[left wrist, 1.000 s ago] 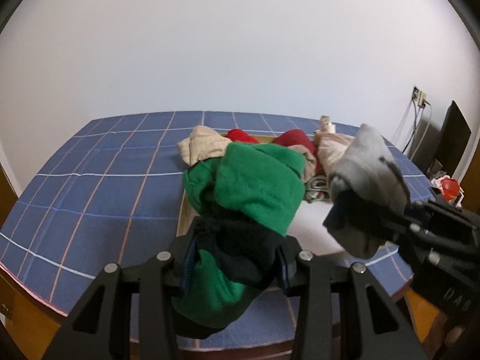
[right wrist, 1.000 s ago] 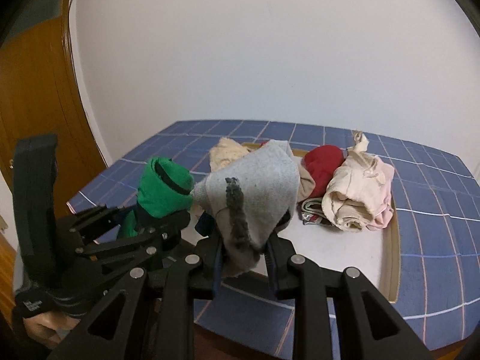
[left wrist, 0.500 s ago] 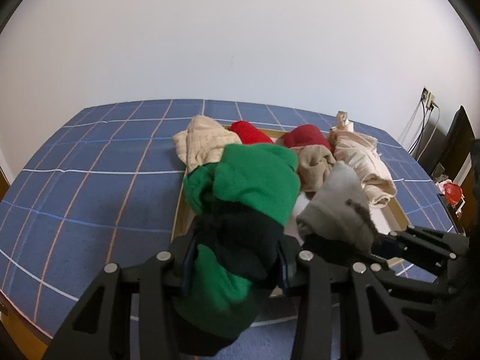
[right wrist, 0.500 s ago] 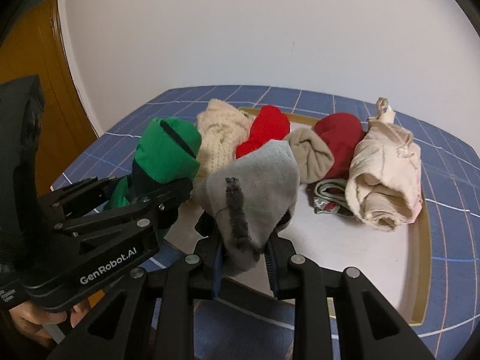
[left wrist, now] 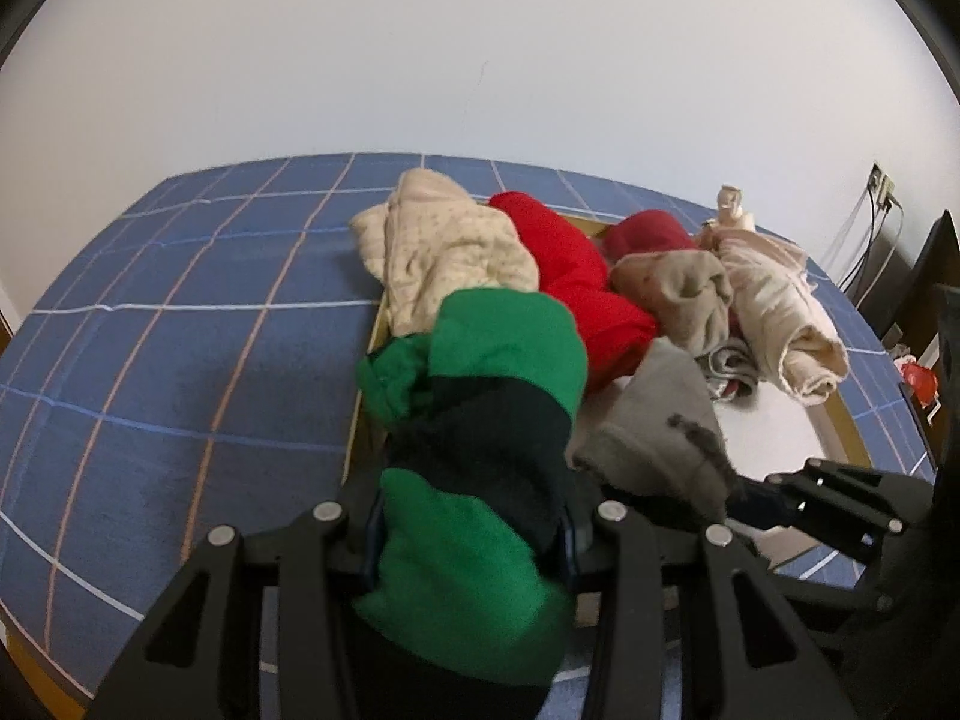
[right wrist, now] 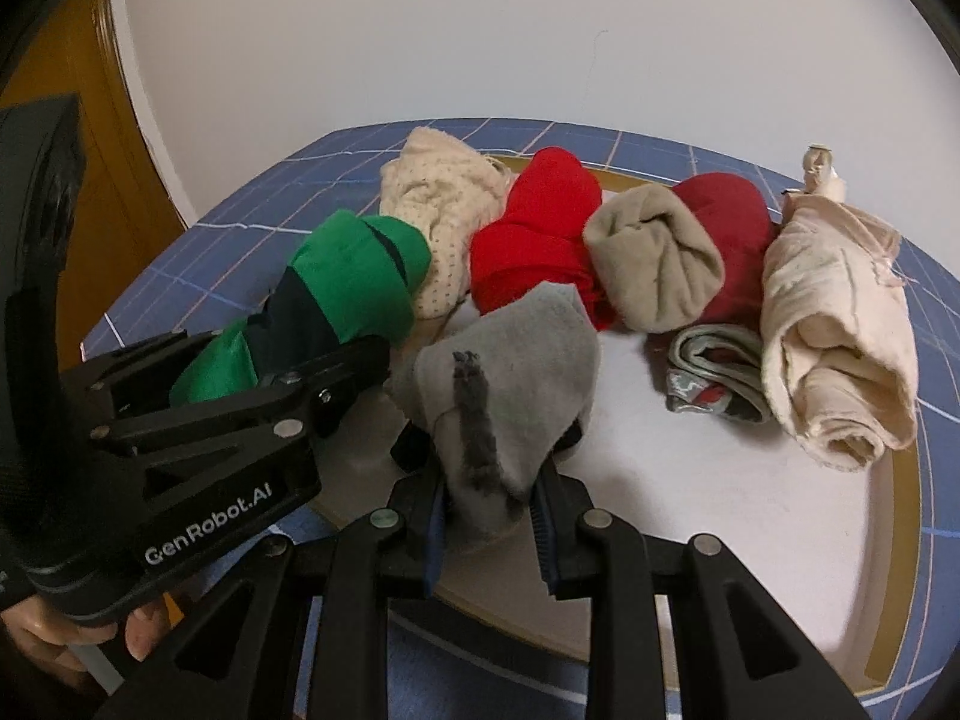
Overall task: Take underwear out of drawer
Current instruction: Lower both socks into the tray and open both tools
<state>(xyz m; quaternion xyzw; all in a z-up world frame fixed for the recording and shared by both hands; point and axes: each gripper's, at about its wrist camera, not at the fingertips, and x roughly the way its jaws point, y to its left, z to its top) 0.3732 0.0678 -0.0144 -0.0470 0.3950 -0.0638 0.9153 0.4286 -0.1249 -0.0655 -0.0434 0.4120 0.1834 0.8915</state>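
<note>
My left tool [left wrist: 468, 531] clenches the green roll [left wrist: 480, 420]; right tool [right wrist: 489, 531] clenches the grey piece [right wrist: 510, 372]. Both held over the drawer's [right wrist: 900, 516] near edge. Six or so bundles left inside; removal partly done.

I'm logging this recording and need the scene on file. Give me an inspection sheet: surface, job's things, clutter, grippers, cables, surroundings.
Surface: blue checked cloth under a shallow drawer with a white floor.
Job's things: green roll and grey roll held over the drawer's near end; cream roll, red roll, tan roll, dark red roll, pale roll and patterned piece lie in it.
Clutter: red object at far right.
Grippers: left gripper shut on green roll; right gripper shut on grey roll.
Cables: cords below a wall socket.
Surroundings: white wall, wooden door.
</note>
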